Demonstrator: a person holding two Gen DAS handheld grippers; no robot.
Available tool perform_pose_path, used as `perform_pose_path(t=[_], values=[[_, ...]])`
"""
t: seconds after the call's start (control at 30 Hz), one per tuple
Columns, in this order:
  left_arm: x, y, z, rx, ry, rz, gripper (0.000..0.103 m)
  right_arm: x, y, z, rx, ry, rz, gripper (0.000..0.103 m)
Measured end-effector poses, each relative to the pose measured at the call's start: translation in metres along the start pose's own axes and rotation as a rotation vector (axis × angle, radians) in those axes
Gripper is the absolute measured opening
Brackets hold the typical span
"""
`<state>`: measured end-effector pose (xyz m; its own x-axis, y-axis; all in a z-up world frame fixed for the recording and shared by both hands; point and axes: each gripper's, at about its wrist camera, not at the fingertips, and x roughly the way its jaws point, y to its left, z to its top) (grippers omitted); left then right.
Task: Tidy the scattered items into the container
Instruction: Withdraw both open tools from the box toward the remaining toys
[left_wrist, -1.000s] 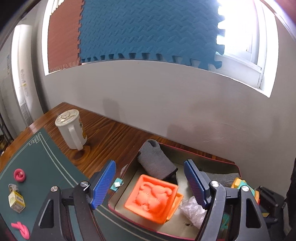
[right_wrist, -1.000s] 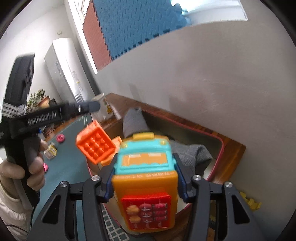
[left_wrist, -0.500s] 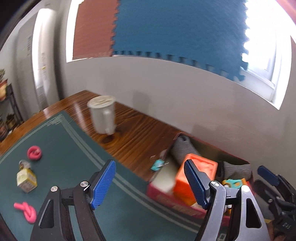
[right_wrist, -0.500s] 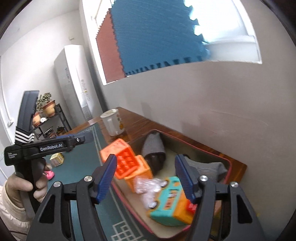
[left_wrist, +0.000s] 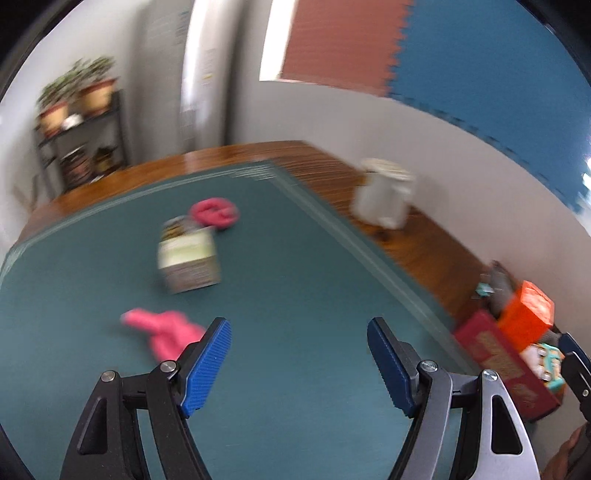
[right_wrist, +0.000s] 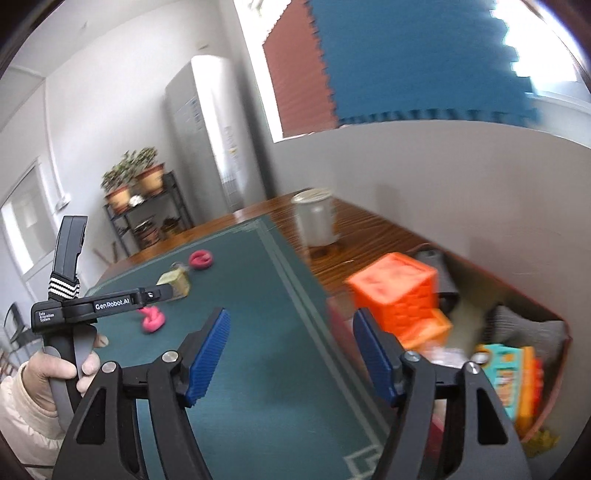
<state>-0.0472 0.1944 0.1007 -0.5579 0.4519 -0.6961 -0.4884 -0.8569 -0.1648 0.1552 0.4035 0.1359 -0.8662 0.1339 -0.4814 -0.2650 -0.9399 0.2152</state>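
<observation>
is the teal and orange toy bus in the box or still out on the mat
In the box: the toy bus lies inside the red box, beside the orange block.

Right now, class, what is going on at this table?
A person holding a claw in each hand is tidying toys into a red container. The right claw has just been opening and is empty; the teal and orange toy lies in the container beside an orange block. The left claw is open over the green mat, facing a small carton and two pink knots not yet picked up.
</observation>
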Motion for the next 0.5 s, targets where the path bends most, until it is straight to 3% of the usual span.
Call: perform_pose_path(t=[0.27,0.5], values=[[0.017,0.084,-0.022,-0.192,0.073,0.125,0.078,0.039,0.028,-0.008,-0.015,0.088,0.049,0.073],[0.052,0.091,-0.024,-0.223,0.124,0.146,0.078,0.06,0.032,-0.016,-0.005,0.131,0.06,0.073]])
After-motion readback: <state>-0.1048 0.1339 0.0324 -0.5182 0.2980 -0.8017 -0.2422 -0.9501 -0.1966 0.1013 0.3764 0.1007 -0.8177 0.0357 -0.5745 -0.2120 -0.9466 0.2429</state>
